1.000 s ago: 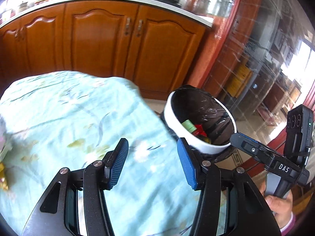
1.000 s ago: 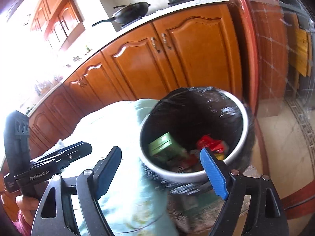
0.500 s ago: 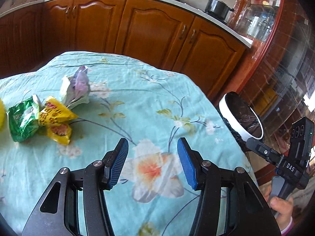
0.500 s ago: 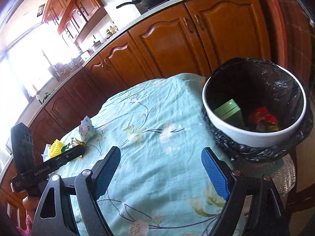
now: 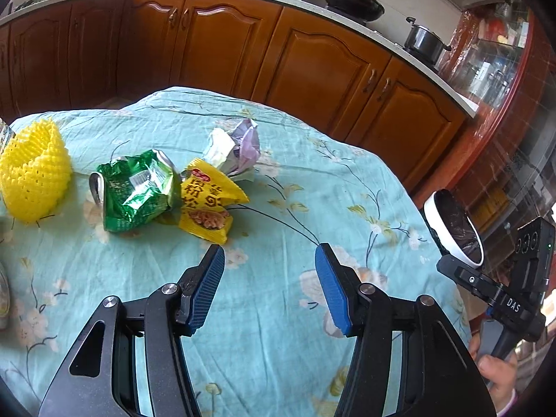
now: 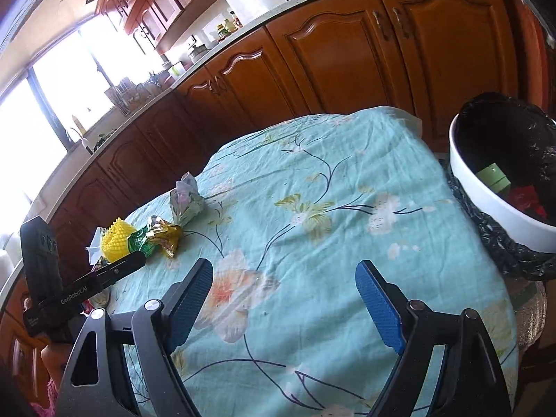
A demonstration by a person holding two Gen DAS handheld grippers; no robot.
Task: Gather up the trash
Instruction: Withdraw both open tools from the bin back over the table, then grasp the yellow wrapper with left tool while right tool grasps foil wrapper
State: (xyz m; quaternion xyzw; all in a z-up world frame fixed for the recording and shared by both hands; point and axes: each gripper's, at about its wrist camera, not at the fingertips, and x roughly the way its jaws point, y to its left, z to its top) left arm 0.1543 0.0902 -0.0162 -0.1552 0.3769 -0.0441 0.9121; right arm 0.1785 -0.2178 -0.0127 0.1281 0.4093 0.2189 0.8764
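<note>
Nearest the lens, the left gripper is opening its jaws a little further with nothing between the blue pads, hovering over bare floral tablecloth; the right gripper is standing wide apart and is likewise carrying nothing. A second ago both cameras were looking down into the trash bin; now both are facing back across the table, so the bin is sitting off to the right edge and the remaining litter is coming into view ahead. That is reading as a drop-off finished and a fresh pickup beginning. Just beyond the left pads the yellow snack packet is lying closest, touching the crumpled green wrapper on its left; behind them the purple-and-white crumpled wrapper is standing up, and further left the yellow foam fruit net is sitting apart. Counting: four loose pieces clearly on the cloth, possibly more cut off at the left edge, though those are too cropped to name. One bin, black-lined with a white rim, is already holding a green box and something red. Farthest back, wooden cabinets are running along the wall, with one pan and one pot on the counter
</note>
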